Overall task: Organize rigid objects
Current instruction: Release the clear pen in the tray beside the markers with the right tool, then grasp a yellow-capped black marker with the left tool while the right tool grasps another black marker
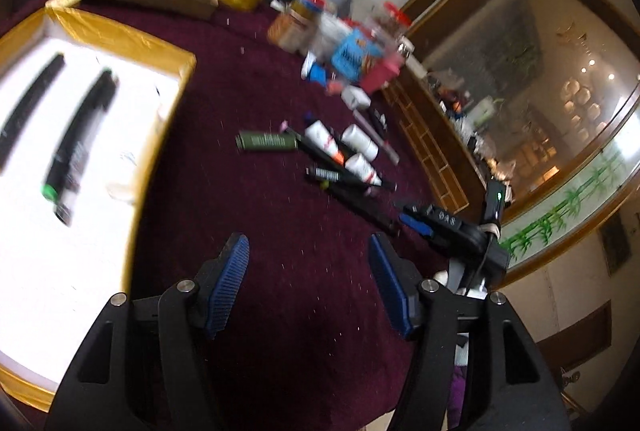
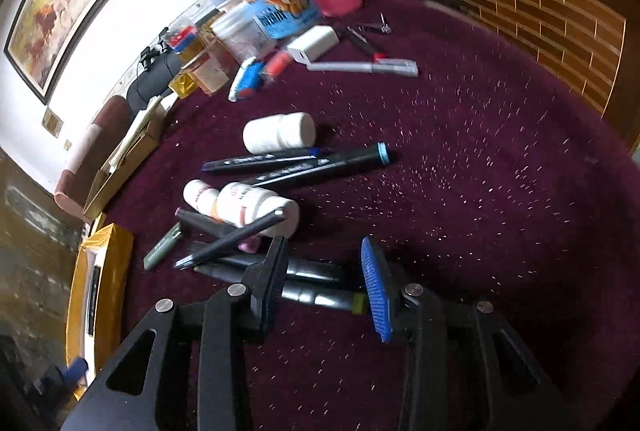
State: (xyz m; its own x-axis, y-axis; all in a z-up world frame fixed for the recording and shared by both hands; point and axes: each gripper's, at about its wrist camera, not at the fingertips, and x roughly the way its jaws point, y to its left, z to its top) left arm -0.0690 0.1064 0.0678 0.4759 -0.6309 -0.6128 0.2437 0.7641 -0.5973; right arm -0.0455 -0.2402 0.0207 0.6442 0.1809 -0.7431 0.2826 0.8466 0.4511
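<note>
left gripper (image 1: 308, 283) jaws apart over bare maroon cloth (image 1: 248, 215), marker pile (image 1: 340, 167) above mid-frame. right gripper (image 2: 326, 287) jaws apart, unclamped, black markers (image 2: 316, 285) lying across the gap.

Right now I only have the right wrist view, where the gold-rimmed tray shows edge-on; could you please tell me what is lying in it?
Observer: Two black markers lie side by side on the white floor of the tray.
Operator: Thank you. What colour are they?
Observer: The right one has a green end; the other's colour I cannot tell.
Operator: Are the left tongs carrying anything?
Observer: No, the left tongs are open and empty above the maroon cloth.
</note>
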